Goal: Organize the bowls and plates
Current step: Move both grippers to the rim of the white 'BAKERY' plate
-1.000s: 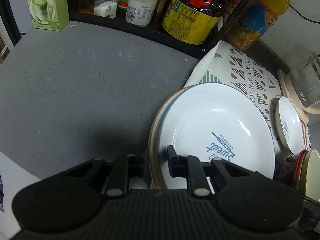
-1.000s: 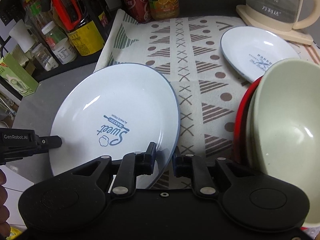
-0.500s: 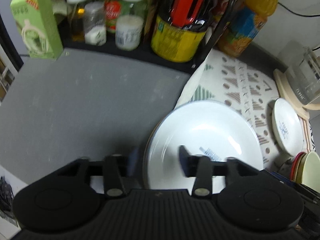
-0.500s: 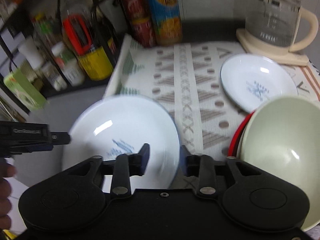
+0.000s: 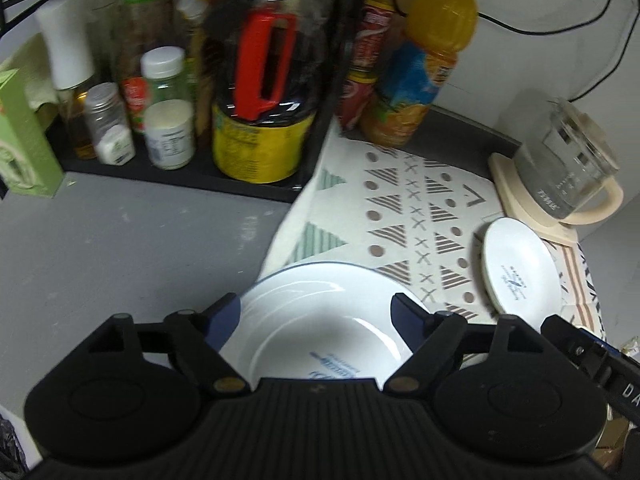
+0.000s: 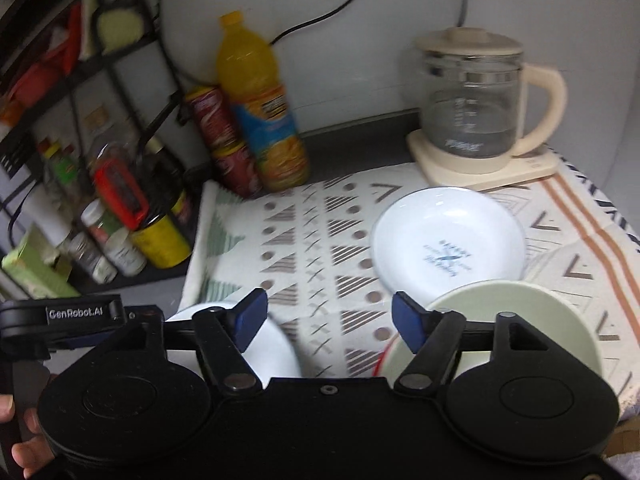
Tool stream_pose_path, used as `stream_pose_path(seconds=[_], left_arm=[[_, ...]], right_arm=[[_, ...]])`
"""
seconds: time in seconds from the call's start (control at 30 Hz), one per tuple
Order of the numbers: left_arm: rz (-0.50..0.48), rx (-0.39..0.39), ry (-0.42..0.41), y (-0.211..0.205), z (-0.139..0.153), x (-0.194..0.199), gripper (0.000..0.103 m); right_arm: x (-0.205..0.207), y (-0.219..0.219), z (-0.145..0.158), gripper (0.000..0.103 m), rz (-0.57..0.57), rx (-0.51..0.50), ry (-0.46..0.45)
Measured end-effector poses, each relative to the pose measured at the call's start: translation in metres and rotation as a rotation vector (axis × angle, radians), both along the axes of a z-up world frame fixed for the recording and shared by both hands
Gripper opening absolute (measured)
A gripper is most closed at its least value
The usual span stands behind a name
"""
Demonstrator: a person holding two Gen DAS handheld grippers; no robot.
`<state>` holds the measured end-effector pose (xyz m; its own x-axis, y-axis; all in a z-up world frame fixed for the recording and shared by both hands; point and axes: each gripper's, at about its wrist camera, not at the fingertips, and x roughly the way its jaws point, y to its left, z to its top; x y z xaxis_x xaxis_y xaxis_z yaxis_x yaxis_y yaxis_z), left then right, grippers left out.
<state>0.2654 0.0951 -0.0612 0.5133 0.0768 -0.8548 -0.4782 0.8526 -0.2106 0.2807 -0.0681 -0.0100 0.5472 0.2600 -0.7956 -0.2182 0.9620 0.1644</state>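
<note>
Grey countertop (image 5: 120,248) and patterned cloth (image 6: 320,232) carry a large white plate (image 5: 320,320), beneath both spread-jawed, empty grippers, left gripper (image 5: 316,312) and right gripper (image 6: 326,312).

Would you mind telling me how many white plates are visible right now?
2. The large white plate lies at the patterned mat's near left edge, below the open left gripper. The small white plate sits in front of the kettle. More may be stacked underneath, unseen.

Both our grippers spread wide, gripping nothing

Our black left gripper (image 5: 316,316) and black right gripper (image 6: 326,316) point forward, their blue-padded fingers (image 6: 250,318) well apart; our bare hand (image 6: 24,436) shows at the near left.
</note>
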Motion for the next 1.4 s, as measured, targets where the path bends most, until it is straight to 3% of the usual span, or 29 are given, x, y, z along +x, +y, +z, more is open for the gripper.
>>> stream_pose_path(seconds=[0.2, 0.47, 0.87, 1.23, 1.4], left_arm=[[-0.059, -0.015, -0.018, -0.019, 0.0, 0.022, 0.081], [-0.138, -0.063, -0.016, -0.044, -0.004, 0.057, 0.081], [-0.286, -0.113, 0.004, -0.085, -0.024, 0.117, 0.081], [-0.366, -0.152, 0.056, -0.104, -0.057, 0.169, 0.076], [-0.399, -0.181, 0.095, -0.108, -0.075, 0.187, 0.065]], right_arm=[[0.013, -0.031, 0.004, 0.074, -0.131, 0.048, 0.024], [0.027, -0.063, 0.003, 0.074, -0.24, 0.027, 0.028], [0.053, -0.114, -0.022, 0.073, -0.406, 0.034, 0.126], [0.083, -0.141, -0.058, 0.058, -0.516, 0.056, 0.24], [0.098, -0.144, -0.074, 0.051, -0.532, 0.055, 0.293]])
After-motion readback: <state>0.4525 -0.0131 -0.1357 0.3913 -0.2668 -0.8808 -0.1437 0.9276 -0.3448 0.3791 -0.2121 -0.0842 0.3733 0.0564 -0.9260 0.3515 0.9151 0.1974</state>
